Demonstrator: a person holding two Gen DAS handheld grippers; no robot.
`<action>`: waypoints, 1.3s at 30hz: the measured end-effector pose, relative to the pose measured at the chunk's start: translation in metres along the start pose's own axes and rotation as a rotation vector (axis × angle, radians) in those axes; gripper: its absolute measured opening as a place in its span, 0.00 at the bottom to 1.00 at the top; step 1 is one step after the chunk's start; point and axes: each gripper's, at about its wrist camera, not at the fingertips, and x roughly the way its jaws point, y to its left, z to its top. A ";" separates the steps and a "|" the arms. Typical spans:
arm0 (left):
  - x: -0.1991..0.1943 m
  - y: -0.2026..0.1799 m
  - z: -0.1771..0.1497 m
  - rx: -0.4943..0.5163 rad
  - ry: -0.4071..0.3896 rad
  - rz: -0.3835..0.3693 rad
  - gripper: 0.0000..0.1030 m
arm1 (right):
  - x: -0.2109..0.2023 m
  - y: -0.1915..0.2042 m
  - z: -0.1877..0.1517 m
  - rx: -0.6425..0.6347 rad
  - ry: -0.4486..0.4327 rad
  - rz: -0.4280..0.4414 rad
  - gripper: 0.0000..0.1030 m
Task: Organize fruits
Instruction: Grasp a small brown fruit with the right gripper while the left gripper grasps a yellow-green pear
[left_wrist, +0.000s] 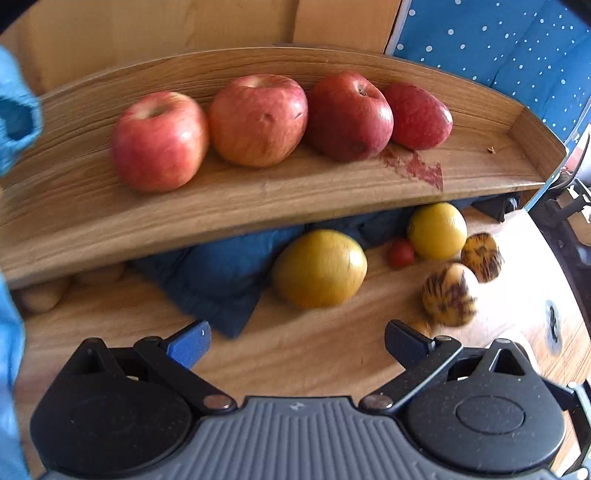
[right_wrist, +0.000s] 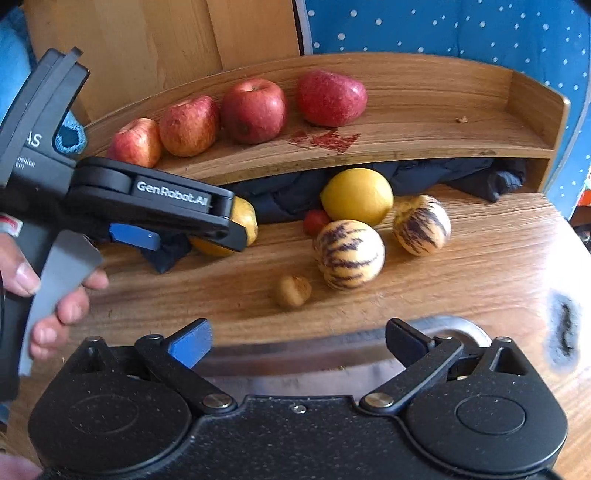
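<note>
The shelf is showing bare wood with strong grain and a matt finish, with a flaky red stain lying just beside the rightmost of the apples, whose skins are shining smooth and waxy. Below the shelf, the tabletop is showing similar grained wood, and a dark cloth is lying soft and crumpled. The left hand-held gripper is looking like matt black plastic with glossy blue pads.

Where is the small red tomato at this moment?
The small red tomato lies on the table under the shelf, touching the yellow lemon and just behind the striped melon, right of centre in both views.
</note>
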 end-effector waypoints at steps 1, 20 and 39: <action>0.005 0.000 0.004 0.000 0.004 -0.013 0.99 | 0.004 0.001 0.003 0.005 0.004 0.002 0.92; 0.045 0.010 0.026 -0.050 0.037 -0.126 0.94 | 0.042 0.010 0.018 0.039 0.047 -0.042 0.54; 0.037 0.015 0.025 -0.074 0.003 -0.131 0.71 | 0.038 0.013 0.013 0.011 0.028 -0.033 0.30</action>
